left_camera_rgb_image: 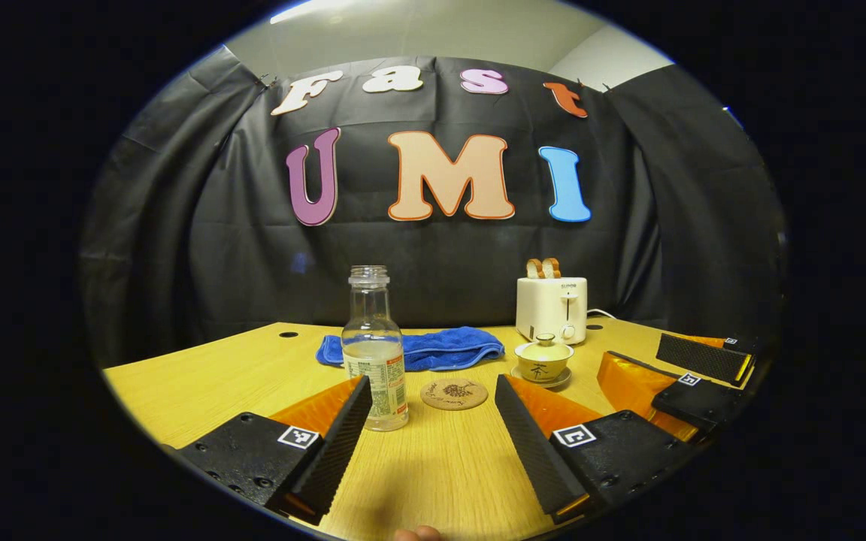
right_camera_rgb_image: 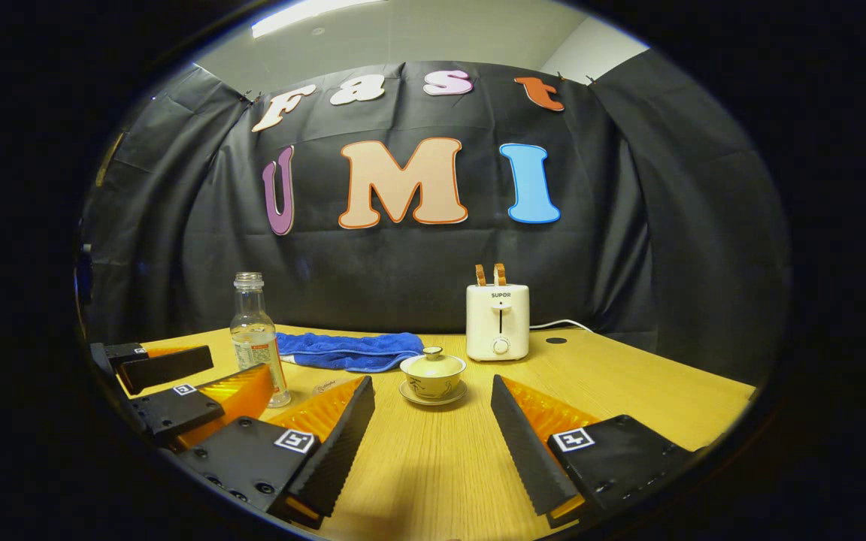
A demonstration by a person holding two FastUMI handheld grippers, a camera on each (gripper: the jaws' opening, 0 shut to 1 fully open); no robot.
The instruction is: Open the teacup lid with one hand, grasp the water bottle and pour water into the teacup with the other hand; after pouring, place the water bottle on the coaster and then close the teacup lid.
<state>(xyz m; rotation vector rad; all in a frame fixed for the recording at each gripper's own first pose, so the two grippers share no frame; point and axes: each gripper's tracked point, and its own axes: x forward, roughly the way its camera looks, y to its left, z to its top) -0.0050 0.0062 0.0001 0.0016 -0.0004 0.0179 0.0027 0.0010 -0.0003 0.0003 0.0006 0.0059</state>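
Note:
A clear, uncapped water bottle stands upright on the wooden table, part full, just beyond my left gripper's left finger. A round cork coaster lies ahead between the fingers. The lidded teacup sits on its saucer further right. My left gripper is open and holds nothing. In the right gripper view, the teacup with its lid on stands ahead of my open right gripper; the bottle is at the left, behind the other gripper. The right gripper also appears at the right of the left gripper view.
A blue cloth lies behind the bottle and coaster. A white toaster with two bread slices stands at the back, its cord trailing right. The wooden table has bare surface on the right side.

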